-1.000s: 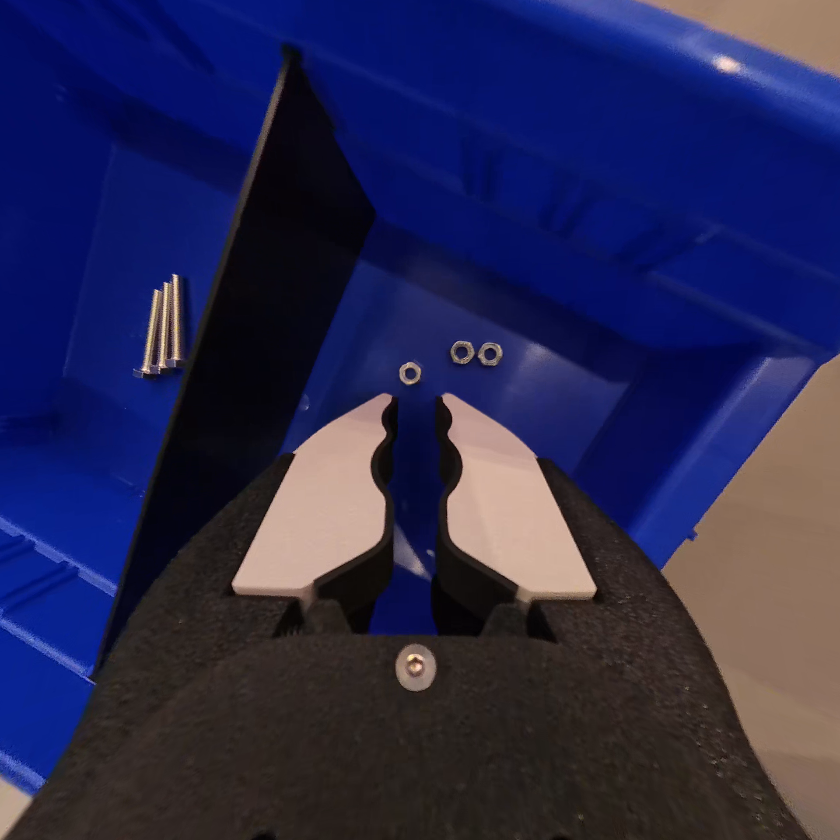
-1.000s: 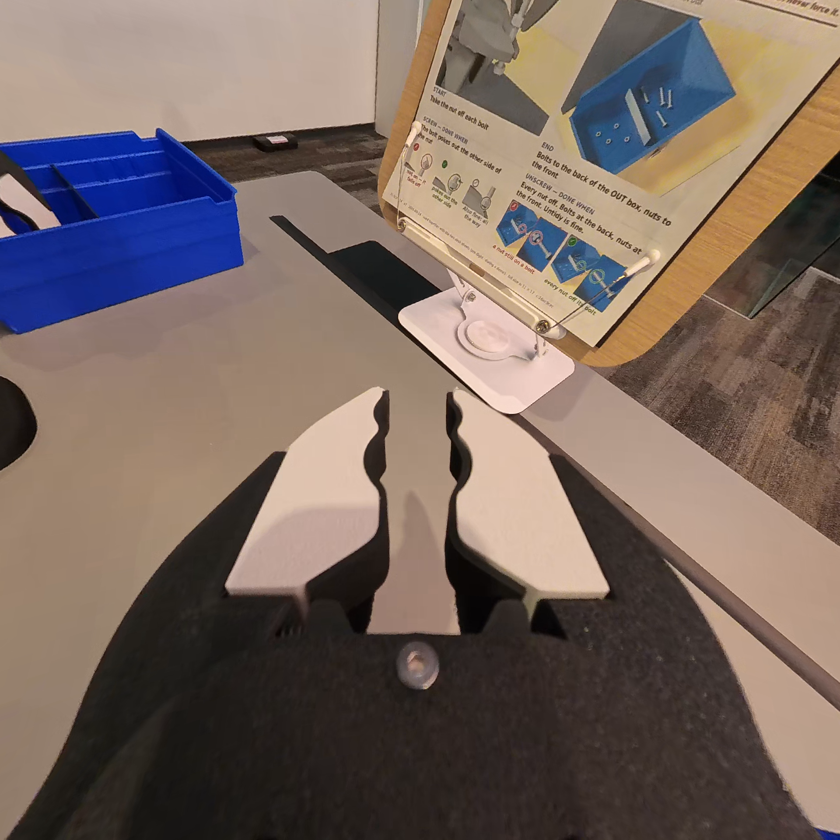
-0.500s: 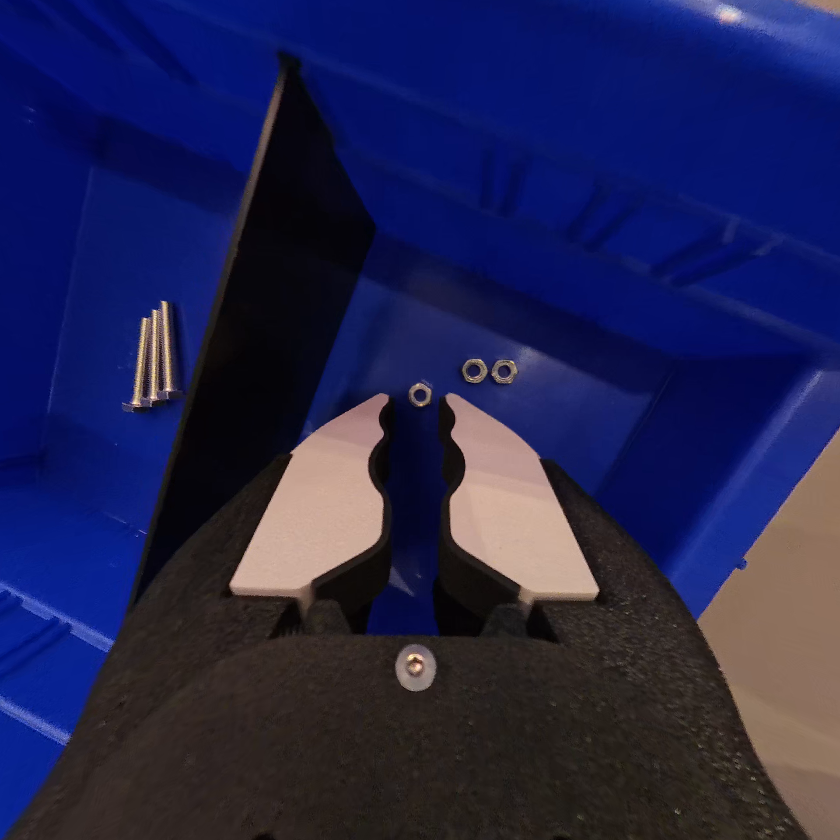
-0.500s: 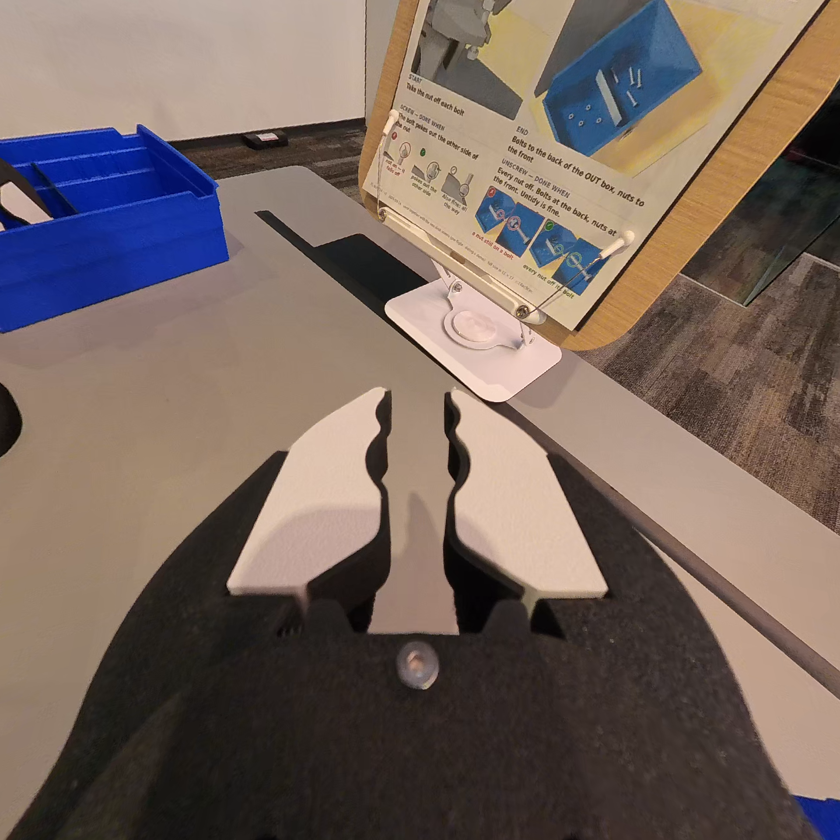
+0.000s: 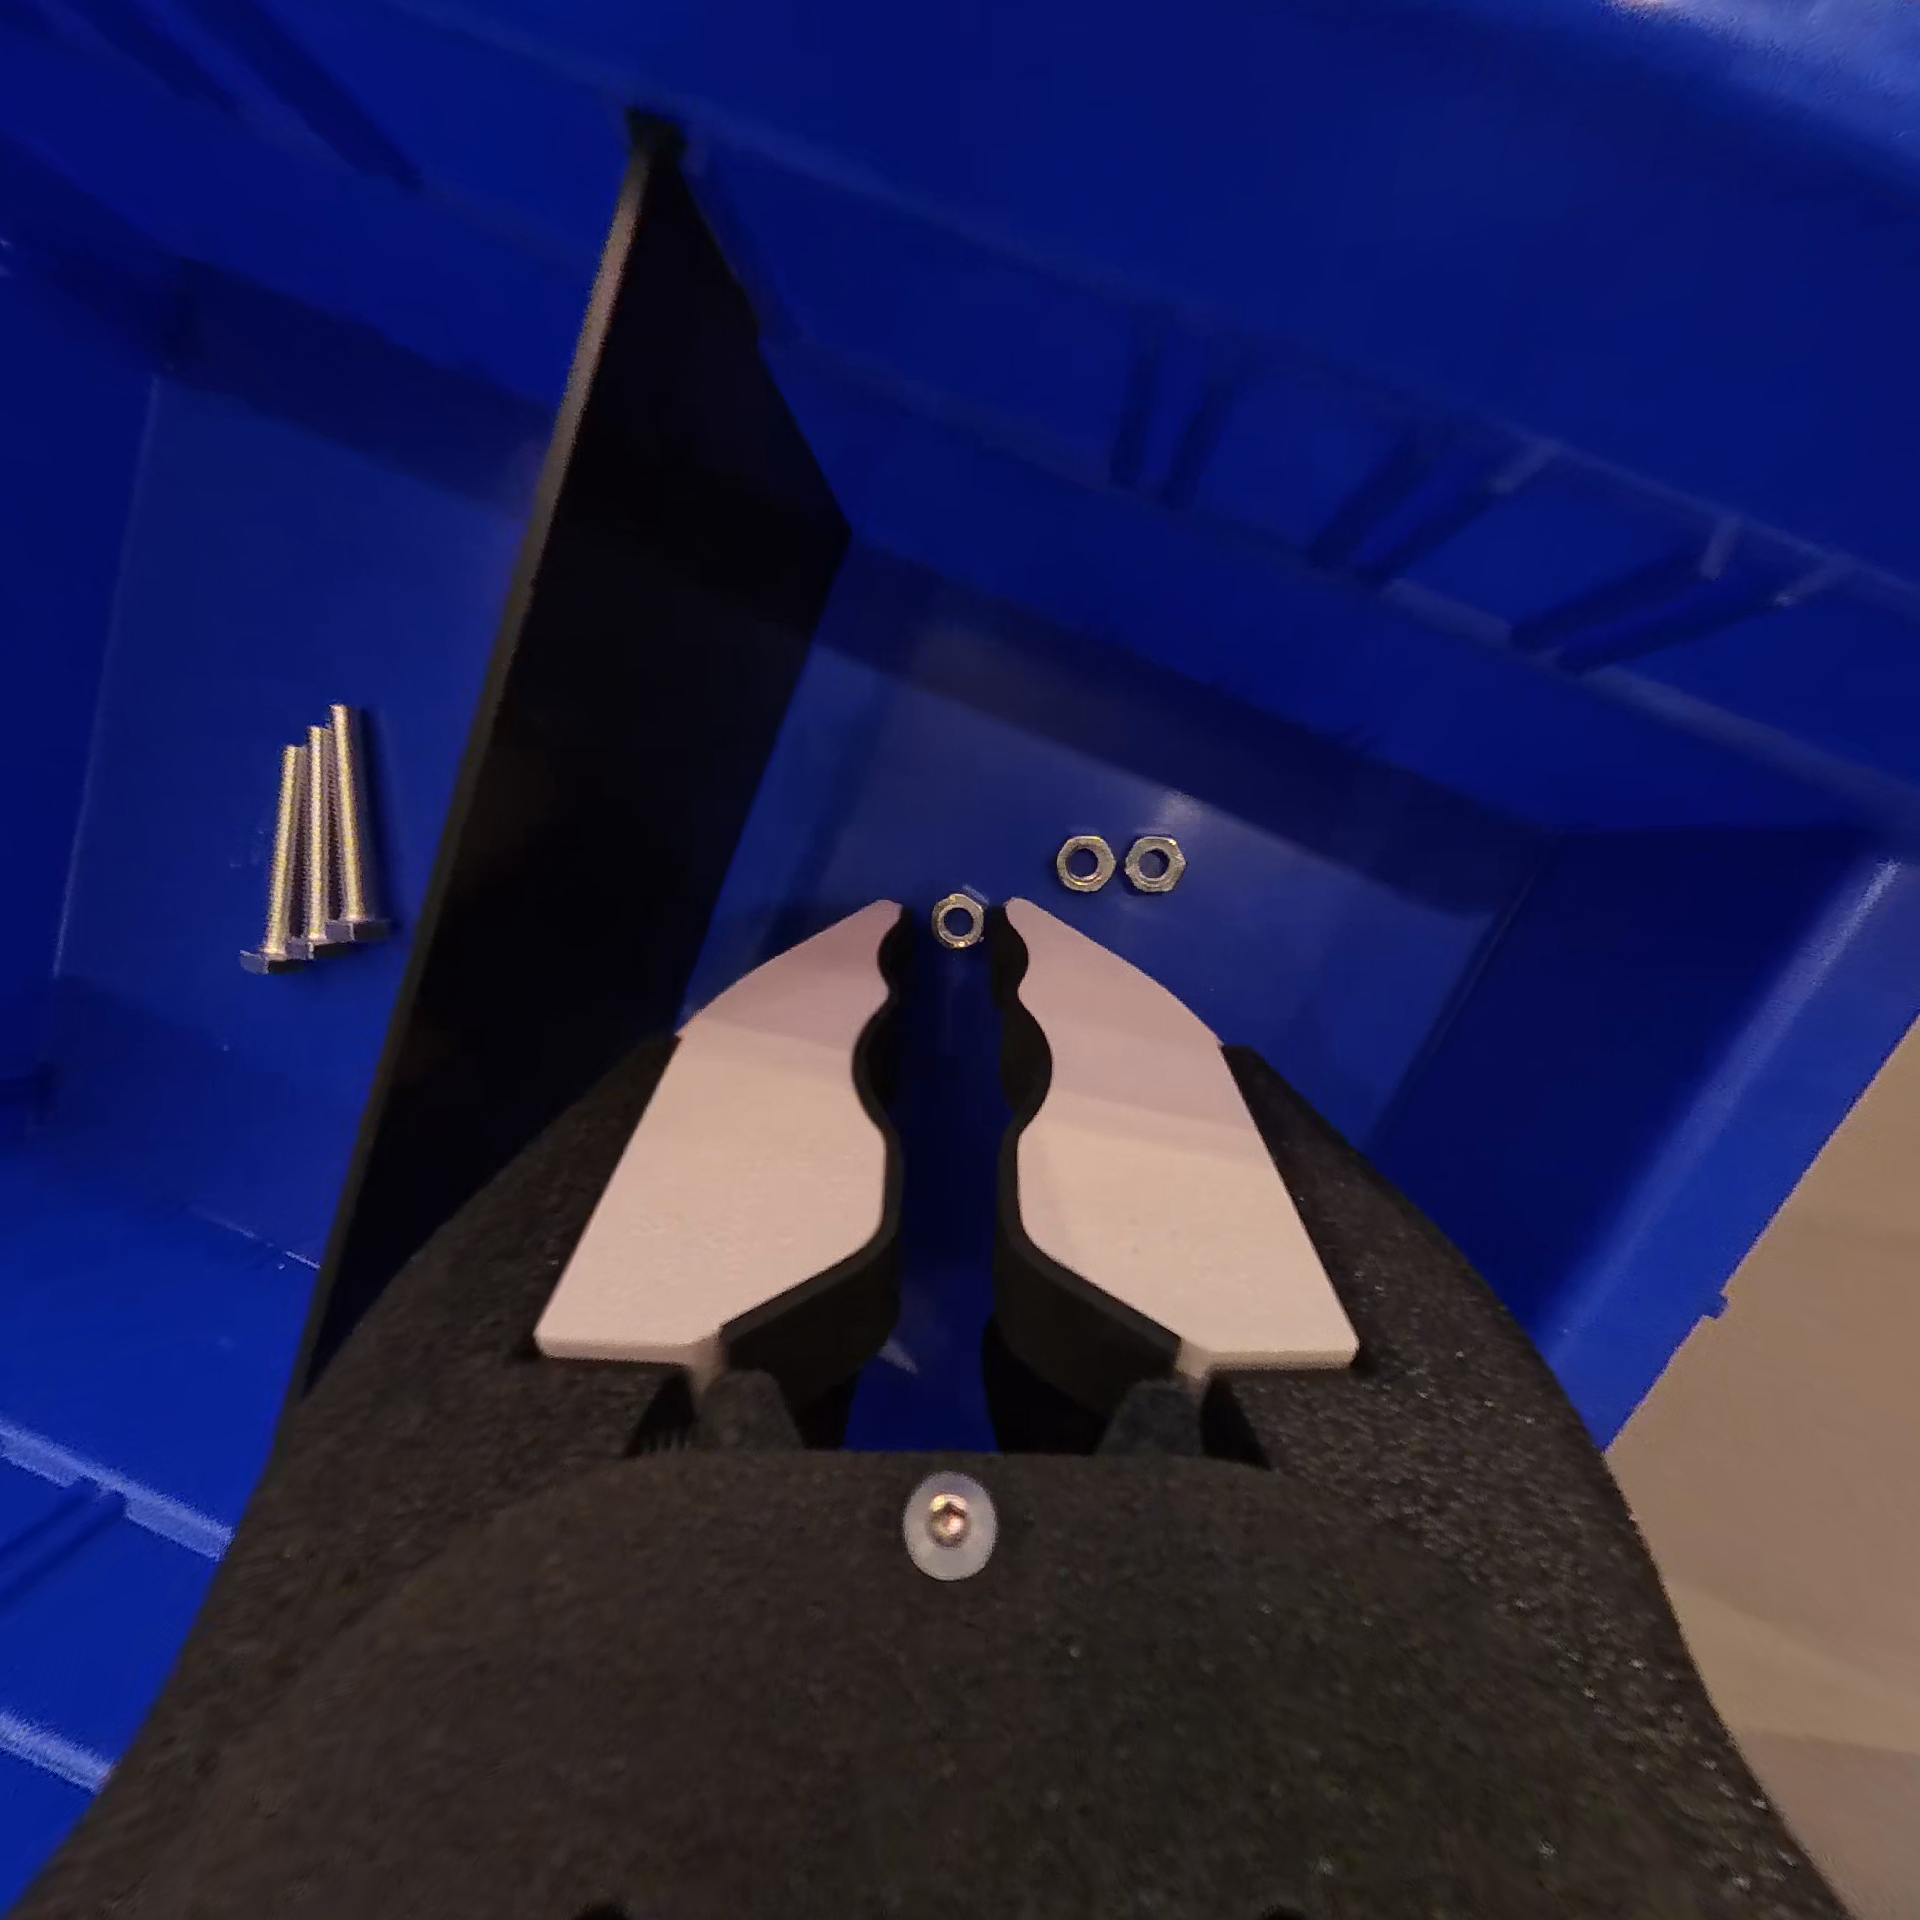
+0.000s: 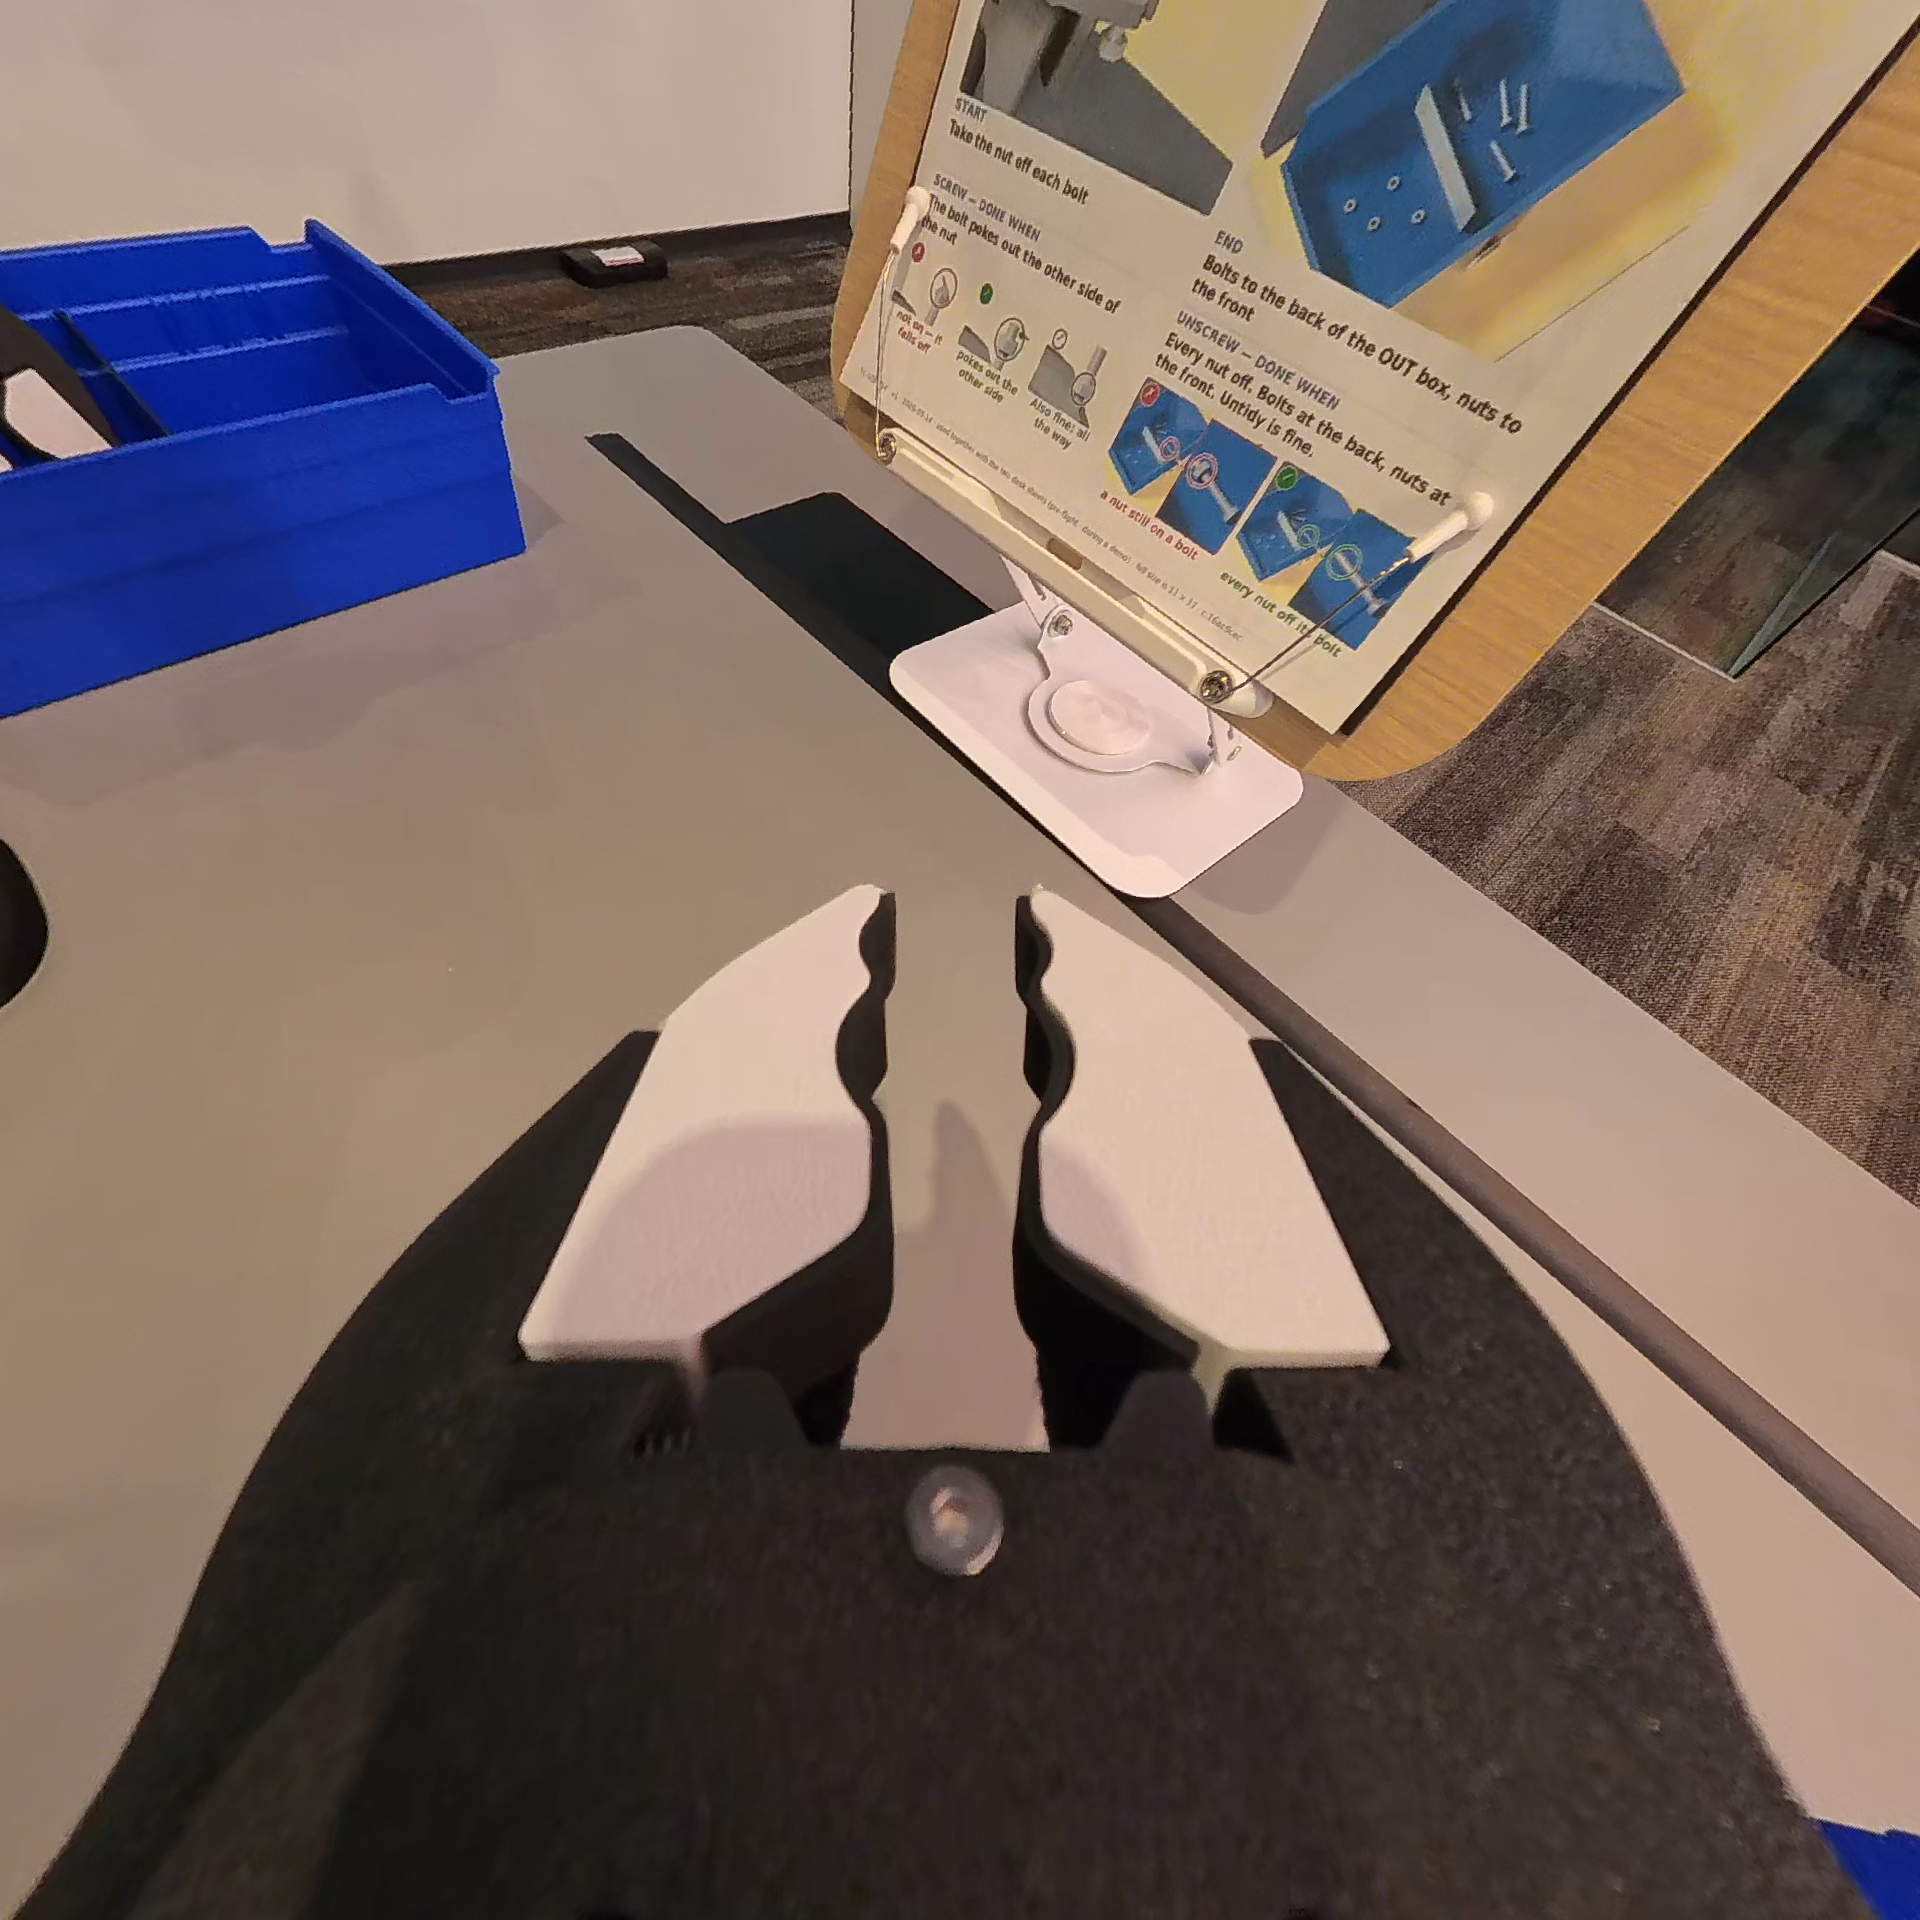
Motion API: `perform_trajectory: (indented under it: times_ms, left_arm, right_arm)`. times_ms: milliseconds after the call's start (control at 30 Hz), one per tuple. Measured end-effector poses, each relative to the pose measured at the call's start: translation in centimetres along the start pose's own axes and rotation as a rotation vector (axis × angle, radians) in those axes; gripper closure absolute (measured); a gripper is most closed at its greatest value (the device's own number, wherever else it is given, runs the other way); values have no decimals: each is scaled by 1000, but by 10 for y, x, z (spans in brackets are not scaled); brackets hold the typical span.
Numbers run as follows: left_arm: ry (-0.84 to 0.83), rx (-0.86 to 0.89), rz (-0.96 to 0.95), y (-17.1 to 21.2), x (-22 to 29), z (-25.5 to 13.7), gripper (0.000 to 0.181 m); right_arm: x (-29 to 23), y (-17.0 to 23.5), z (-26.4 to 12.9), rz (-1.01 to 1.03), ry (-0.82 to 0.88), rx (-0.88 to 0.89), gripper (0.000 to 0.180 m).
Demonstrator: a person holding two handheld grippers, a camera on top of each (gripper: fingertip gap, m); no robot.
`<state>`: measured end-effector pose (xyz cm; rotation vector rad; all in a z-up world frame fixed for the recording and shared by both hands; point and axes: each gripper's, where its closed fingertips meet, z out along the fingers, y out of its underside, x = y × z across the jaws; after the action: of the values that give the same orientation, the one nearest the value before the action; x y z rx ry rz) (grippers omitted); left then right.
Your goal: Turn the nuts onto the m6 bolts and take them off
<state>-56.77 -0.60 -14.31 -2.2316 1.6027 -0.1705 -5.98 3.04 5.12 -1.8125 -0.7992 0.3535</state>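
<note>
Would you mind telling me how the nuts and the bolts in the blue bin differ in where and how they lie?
The three bolts lie left of the black divider; the three nuts lie flat to its right. The bolts are packed side by side, parallel; the nuts are spread, two together and one nut apart, right at the tips of the open left gripper. Both are loose silver metal on the floor of the bin.
</note>
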Motion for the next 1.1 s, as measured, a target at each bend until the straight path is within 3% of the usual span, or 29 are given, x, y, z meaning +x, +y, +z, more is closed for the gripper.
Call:
perform_trajectory:
  times_ms: [500,667,767,900,967,1100]
  left_arm:
    - [-18,22,-27,1,0,-3,170]
    - [-99,103,-30,-20,-7,-47,170]
    - [-169,155,17,-58,-6,-91,170]
    - [-140,215,153,-148,40,-119,171]
    - [-107,201,213,-191,69,-103,171]
    - [52,197,291,-251,132,-31,171]
  right_arm:
    - [-3,1,2,-11,-19,-10,159]
    - [-1,-4,-2,-6,-23,12,159]
    - [1,-8,-6,2,-22,34,159]
    - [2,-13,-12,12,-31,61,159]
    - [2,-13,-15,20,-35,64,159]
    - [-1,-13,-19,22,-50,74,159]
